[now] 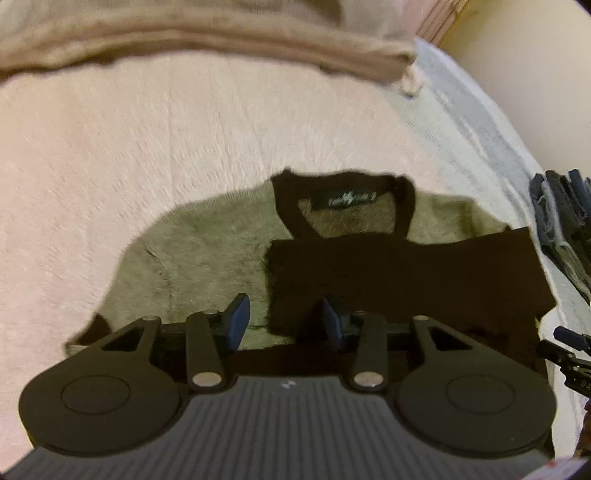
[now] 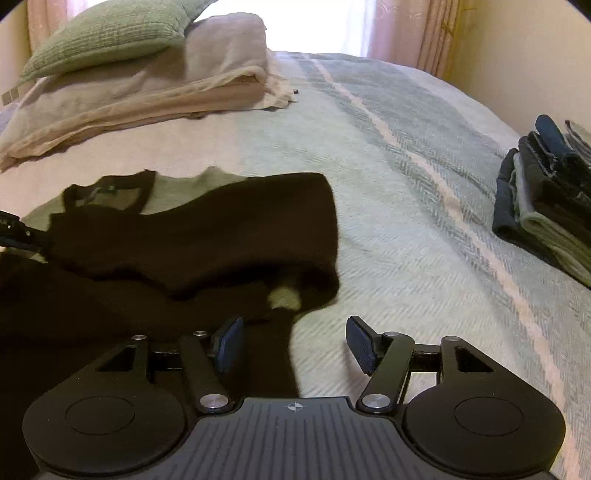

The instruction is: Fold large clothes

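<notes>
A pale grey-green sweater [image 1: 192, 251] with a dark brown collar [image 1: 284, 206] lies flat on the bed, neck pointing away. One dark brown sleeve [image 1: 406, 273] is folded across its chest. My left gripper [image 1: 284, 315] hovers open over the sweater's lower middle, its blue pads apart with nothing pinched between them. In the right wrist view the sweater [image 2: 177, 188] and its dark sleeve [image 2: 203, 229] lie to the left. My right gripper [image 2: 295, 341] stands open at the garment's near right corner, half over dark cloth and half over the bedspread [image 2: 388, 221].
A stack of folded dark clothes [image 2: 546, 206] sits at the bed's right edge, also seen at the right of the left wrist view [image 1: 565, 221]. A green pillow [image 2: 110, 33] rests on folded beige blankets [image 2: 147, 88] at the head. A wall runs along the right.
</notes>
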The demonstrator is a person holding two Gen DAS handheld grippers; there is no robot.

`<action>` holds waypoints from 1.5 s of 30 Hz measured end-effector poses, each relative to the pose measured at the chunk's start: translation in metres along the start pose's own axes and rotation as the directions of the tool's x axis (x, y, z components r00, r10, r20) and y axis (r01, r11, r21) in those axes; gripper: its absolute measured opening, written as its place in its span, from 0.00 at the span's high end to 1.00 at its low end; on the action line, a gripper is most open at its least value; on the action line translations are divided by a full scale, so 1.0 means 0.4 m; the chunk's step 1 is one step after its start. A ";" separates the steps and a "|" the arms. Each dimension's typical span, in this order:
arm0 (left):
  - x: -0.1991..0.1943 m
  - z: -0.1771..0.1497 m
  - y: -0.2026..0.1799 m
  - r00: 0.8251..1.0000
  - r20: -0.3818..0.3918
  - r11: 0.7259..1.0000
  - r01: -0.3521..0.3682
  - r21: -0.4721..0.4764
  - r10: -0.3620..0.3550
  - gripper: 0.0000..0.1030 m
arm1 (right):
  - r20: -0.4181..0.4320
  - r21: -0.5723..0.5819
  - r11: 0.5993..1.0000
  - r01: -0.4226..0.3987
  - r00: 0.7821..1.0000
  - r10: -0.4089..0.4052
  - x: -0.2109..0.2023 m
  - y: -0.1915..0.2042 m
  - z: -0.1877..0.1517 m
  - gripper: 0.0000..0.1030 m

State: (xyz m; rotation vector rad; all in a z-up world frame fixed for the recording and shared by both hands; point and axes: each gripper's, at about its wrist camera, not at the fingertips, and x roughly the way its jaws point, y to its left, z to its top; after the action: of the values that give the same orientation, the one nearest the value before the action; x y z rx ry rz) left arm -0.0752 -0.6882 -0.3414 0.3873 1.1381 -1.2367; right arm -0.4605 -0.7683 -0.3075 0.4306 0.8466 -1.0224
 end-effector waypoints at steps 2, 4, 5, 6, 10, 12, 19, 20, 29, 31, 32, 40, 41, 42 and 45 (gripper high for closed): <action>0.015 0.003 -0.009 1.000 -0.011 1.000 -0.001 0.001 0.001 0.83 | -0.005 -0.036 0.999 0.004 1.000 -0.004 0.011 0.004 0.003 0.43; 0.011 0.007 -0.021 1.000 -0.023 1.000 -0.014 -0.006 0.014 0.97 | -0.016 -0.073 0.997 0.009 1.000 -0.010 0.030 0.006 0.011 0.42; -0.001 0.008 -0.024 1.000 -0.018 1.000 -0.003 -0.014 0.003 1.00 | -0.022 -0.085 0.996 0.010 1.000 -0.012 0.036 0.006 0.014 0.41; -0.031 0.013 -0.028 1.000 0.007 0.999 0.016 -0.035 -0.016 1.00 | -0.027 -0.094 0.995 0.013 1.000 -0.016 0.039 0.007 0.018 0.39; -0.216 0.051 -0.056 0.981 0.176 0.994 0.092 -0.061 -0.081 1.00 | -0.018 -0.129 0.992 -0.004 1.000 0.002 0.041 0.013 0.031 0.37; -0.291 0.057 -0.039 0.967 0.248 0.995 0.073 -0.073 -0.053 1.00 | -0.014 -0.136 0.991 -0.015 1.000 0.013 0.054 0.012 0.040 0.37; -0.223 -0.049 0.072 0.998 0.057 0.990 -0.030 -0.135 0.038 1.00 | -0.016 -0.078 0.996 -0.036 0.999 0.035 0.102 0.005 0.070 0.36; -0.215 -0.062 0.075 0.999 0.041 0.990 -0.027 -0.141 0.033 1.00 | -0.012 -0.080 0.996 -0.029 1.000 0.028 0.100 0.003 0.076 0.36; -0.265 -0.093 0.074 0.995 0.084 0.993 -0.047 -0.110 0.057 1.00 | -0.041 -0.067 0.997 0.025 0.999 -0.028 0.109 -0.038 0.089 0.36; -0.299 -0.099 0.058 0.990 0.130 0.996 -0.036 -0.085 0.046 1.00 | -0.010 -0.070 0.997 0.034 0.999 -0.034 0.097 -0.035 0.093 0.36; -0.301 -0.098 0.064 0.988 0.143 0.995 -0.044 -0.091 0.056 1.00 | -0.004 -0.066 0.997 0.039 0.999 -0.040 0.095 -0.032 0.093 0.36; -0.197 -0.146 0.139 0.991 0.023 0.983 -0.128 -0.132 0.132 1.00 | -0.032 -0.113 0.993 0.025 0.999 -0.028 0.109 0.015 0.083 0.36; -0.197 -0.153 0.141 0.992 0.017 0.982 -0.122 -0.141 0.126 1.00 | -0.038 -0.113 0.993 0.024 0.999 -0.028 0.109 0.013 0.081 0.36; -0.198 -0.161 0.144 0.992 0.008 0.981 -0.119 -0.153 0.122 1.00 | -0.047 -0.112 0.993 0.023 0.998 -0.029 0.109 0.009 0.080 0.36; -0.205 -0.177 0.157 0.991 -0.019 0.972 -0.137 -0.190 0.136 1.00 | -0.061 -0.118 0.993 0.025 0.998 -0.032 0.105 0.007 0.077 0.36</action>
State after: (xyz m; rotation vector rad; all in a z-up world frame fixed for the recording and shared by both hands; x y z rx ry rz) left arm -0.0451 -0.5680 -0.3242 0.3186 1.2042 -0.9969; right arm -0.4347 -0.8114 -0.3216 0.3538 0.9665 -0.9840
